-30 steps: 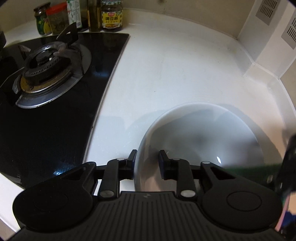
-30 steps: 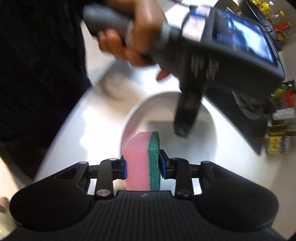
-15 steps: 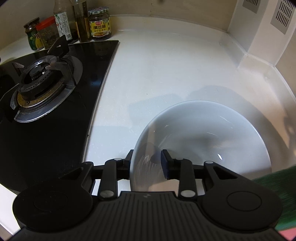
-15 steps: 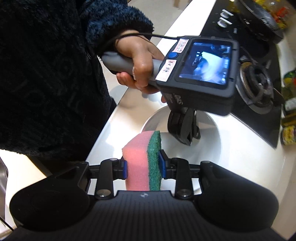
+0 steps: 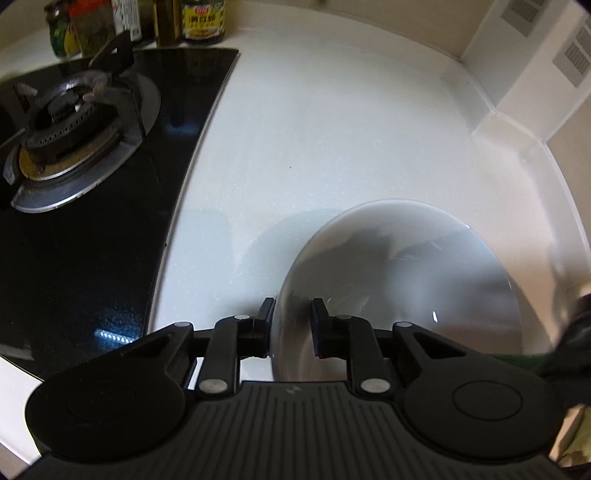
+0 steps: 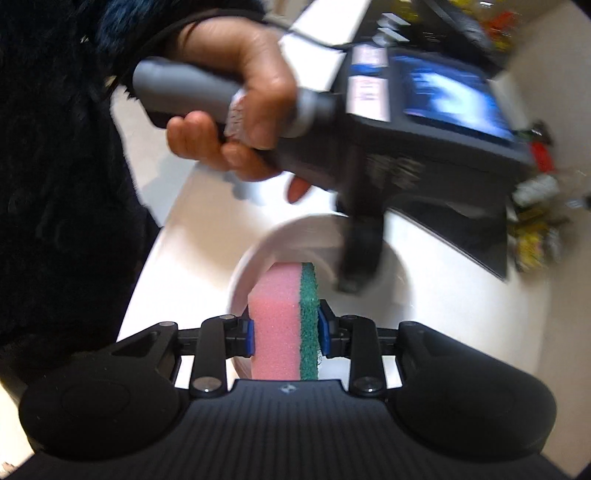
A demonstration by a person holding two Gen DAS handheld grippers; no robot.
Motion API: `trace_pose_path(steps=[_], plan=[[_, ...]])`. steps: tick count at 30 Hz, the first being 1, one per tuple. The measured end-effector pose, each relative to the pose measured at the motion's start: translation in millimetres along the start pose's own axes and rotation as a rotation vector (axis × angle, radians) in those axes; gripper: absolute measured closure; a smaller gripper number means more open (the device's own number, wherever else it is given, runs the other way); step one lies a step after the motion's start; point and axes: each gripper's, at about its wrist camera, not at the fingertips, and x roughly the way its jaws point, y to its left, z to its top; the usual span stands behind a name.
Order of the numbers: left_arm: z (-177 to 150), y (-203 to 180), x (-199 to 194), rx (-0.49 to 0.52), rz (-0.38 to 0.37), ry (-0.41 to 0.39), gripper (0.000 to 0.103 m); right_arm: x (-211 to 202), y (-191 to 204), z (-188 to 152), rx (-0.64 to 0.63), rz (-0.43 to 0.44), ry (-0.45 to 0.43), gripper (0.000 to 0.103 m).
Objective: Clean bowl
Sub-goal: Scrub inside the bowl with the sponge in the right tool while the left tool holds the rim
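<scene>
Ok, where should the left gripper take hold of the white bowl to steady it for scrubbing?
Probably the near rim of the bowl, from above: the wall is thin and upright there, so one finger goes inside, one outside. The left gripper already straddles that rim, its jaws closing, leaving the far side free for the sponge in the right gripper.

Bowl (image 5: 399, 273) on counter (image 5: 332, 129), stove (image 5: 74, 147) left of it, jars (image 5: 203, 18) behind stove

My grippers (image 6: 284, 334) are black, ribbed and silver-screwed, with blue pads (image 6: 250, 336); my sleeve (image 6: 55, 147) is dark fleece, a grey handle (image 6: 184, 88) at eleven o'clock.
</scene>
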Motion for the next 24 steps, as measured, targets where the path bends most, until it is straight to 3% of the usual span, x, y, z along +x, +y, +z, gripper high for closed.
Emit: trace_pose_path(steps=[8, 12, 20, 24], plan=[[-9.0, -5.9, -1.7, 0.046, 0.030, -0.054, 0.075, -14.9, -32.4, -7.7, -0.060, 0.208, 0.046, 0.076], [-7.4, -7.6, -1.5, 0.052, 0.039, -0.061, 0.074, -39.5, -42.6, -14.4, -0.040, 0.229, 0.029, 0.076], [-7.8, -14.3, -2.3, 0.053, 0.063, -0.068, 0.072, -88.2, -26.4, -43.9, 0.100, 0.184, -0.055, 0.076], [-8.2, -17.9, -1.6, 0.038, 0.086, -0.072, 0.070, -104.9, -3.9, -70.7, 0.328, -0.050, -0.087, 0.076]])
